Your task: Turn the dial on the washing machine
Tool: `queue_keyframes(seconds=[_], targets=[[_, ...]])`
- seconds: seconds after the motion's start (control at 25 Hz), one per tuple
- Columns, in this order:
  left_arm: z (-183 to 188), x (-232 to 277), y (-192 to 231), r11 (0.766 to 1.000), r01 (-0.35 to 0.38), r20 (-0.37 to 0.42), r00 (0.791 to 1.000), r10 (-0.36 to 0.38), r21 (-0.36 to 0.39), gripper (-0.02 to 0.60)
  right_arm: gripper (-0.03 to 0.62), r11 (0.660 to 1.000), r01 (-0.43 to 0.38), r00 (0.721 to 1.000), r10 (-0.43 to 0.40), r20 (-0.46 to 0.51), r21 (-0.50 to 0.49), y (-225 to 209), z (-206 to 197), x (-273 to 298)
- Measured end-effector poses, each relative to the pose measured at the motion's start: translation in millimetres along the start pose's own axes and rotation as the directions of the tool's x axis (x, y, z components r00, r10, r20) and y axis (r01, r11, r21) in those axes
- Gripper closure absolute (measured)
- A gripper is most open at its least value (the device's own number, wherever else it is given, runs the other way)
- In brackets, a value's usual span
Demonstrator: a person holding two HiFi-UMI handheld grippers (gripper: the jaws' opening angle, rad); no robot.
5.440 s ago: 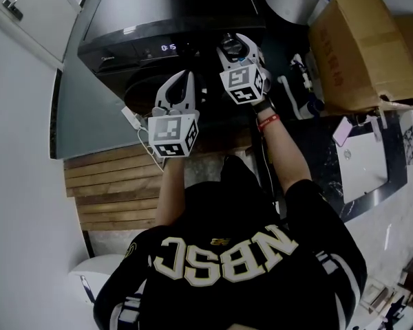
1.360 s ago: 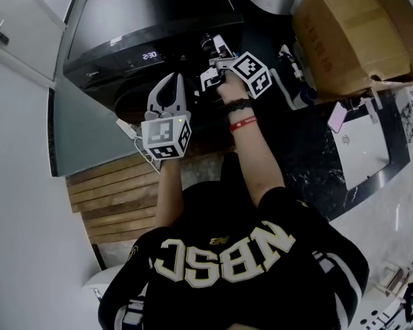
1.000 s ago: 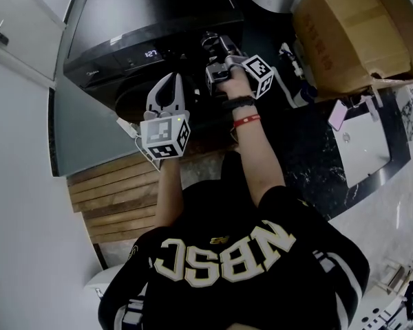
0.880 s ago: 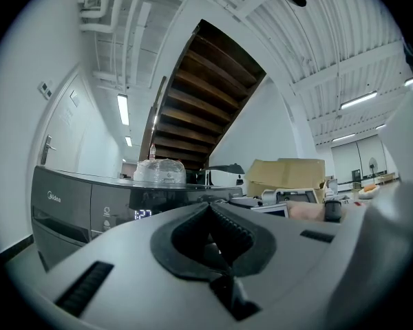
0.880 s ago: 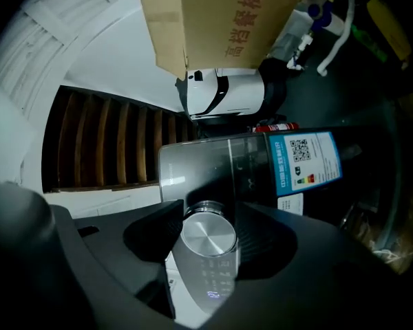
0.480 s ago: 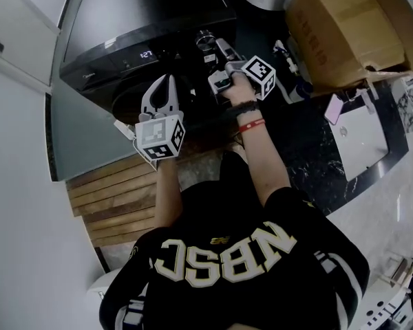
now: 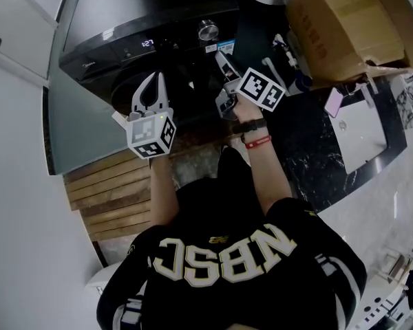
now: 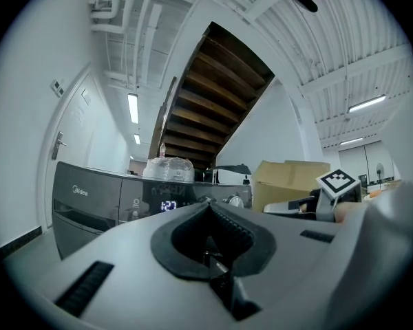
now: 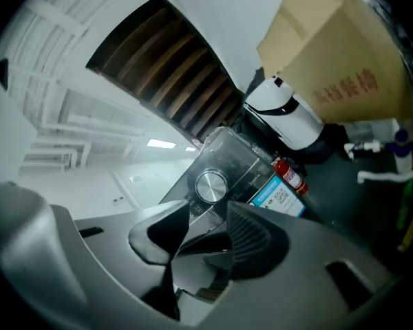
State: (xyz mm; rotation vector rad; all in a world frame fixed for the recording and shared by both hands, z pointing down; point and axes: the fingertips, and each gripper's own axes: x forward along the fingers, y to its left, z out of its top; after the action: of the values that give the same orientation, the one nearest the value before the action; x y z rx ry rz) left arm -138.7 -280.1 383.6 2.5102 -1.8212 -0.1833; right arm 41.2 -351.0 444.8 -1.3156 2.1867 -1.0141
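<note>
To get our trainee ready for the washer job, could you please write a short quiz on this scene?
1. True or false: the right gripper is clamped on the dial.
2. The left gripper has its jaws: A) wide apart, B) together, C) on a cable.
3. What does the display read?
Key: 1 false: its jaws stand apart, short of the dial, nothing between them, and have just been closing. 2 B. 3 1:27.
</note>
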Motion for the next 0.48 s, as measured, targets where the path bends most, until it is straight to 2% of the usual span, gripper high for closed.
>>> queue_keyframes(seconds=[0.12,0.24,0.36,0.48], targets=[[-1.9,-7.1,0.3,1.0,0.002,-0.006,1.0,-0.002,0.005,0.568,0.433,0.986,0.034,0.999,-0.034,0.006,-0.166,6.8,-1.4,-13.3],[-1.3,-14.4,-1.3,1.0,0.006,-0.006,1.0,-0.006,0.012,0.568,0.457,0.953,0.054,0.999,-0.051,0.017,-0.297,16.4,-5.6,-24.2],[-4.0,-20.5,-3.9,1.0,0.017,-0.014,1.0,-0.017,0.018,0.568,0.471,0.91,0.052,0.999,-0.045,0.028,-0.41,28.8,-9.6,-32.4],[-5.8,-28.1,-5.4,0.999,0.018,-0.02,1.0,-0.017,0.028,0.568,0.492,0.854,0.068,0.997,-0.047,0.053,-0.517,37.2,-13.2,-42.5]])
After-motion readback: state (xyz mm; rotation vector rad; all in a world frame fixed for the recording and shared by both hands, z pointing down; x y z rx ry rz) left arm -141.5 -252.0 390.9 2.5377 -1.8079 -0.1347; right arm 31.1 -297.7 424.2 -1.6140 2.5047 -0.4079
